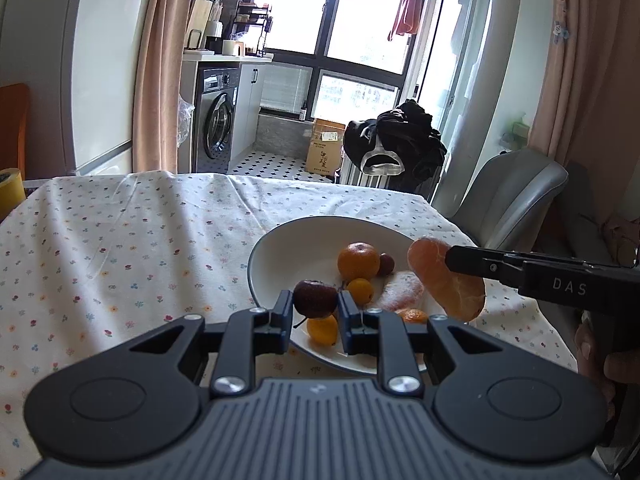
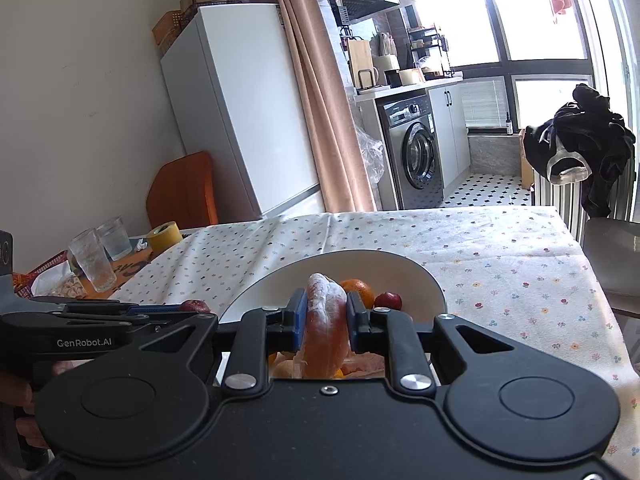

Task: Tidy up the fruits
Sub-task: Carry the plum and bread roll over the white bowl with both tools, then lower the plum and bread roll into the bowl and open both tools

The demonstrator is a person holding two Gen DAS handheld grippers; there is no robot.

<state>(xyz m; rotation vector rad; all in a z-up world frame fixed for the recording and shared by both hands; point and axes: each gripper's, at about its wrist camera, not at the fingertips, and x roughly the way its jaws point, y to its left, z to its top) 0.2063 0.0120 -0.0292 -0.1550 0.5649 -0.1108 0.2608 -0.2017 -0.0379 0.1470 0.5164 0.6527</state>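
Your left gripper (image 1: 314, 314) has its fingers clamped on a dark red, jujube-like fruit (image 1: 315, 298), which sits between the pads at their tips. You hold it over the near rim of the white bowl (image 1: 280, 240), so that on release it would drop inside the bowl and not onto the bench (image 1: 120, 240).

Your right gripper (image 2: 325, 322) has its fingers clamped on a peeled citrus segment (image 2: 325, 320). The segment stands on edge between the pads, its pale pith upward and its ends projecting above and below the fingers. This flat-sided grip spreads the load over the soft flesh; judge the squeeze lightly, as the segment probably bruises or tears under more pressure.

In the left wrist view the right gripper enters from the right of your left fingers and carries the segment over the right side of the bowl, clear of the contents below it.

Ahead of the left fingers, the bowl already contains:
- a whole mandarin (image 1: 359, 261), with a small red fruit (image 1: 386, 265) touching it on its right;
- kumquats, one (image 1: 360, 291) just beyond the right finger and one (image 1: 322, 330) beneath the fingers;
- a further peeled segment (image 1: 402, 292) lying flat.

Both grippers are loaded above the bowl. The step in hand appears to be depositing both pieces; lower each before opening to limit rolling.
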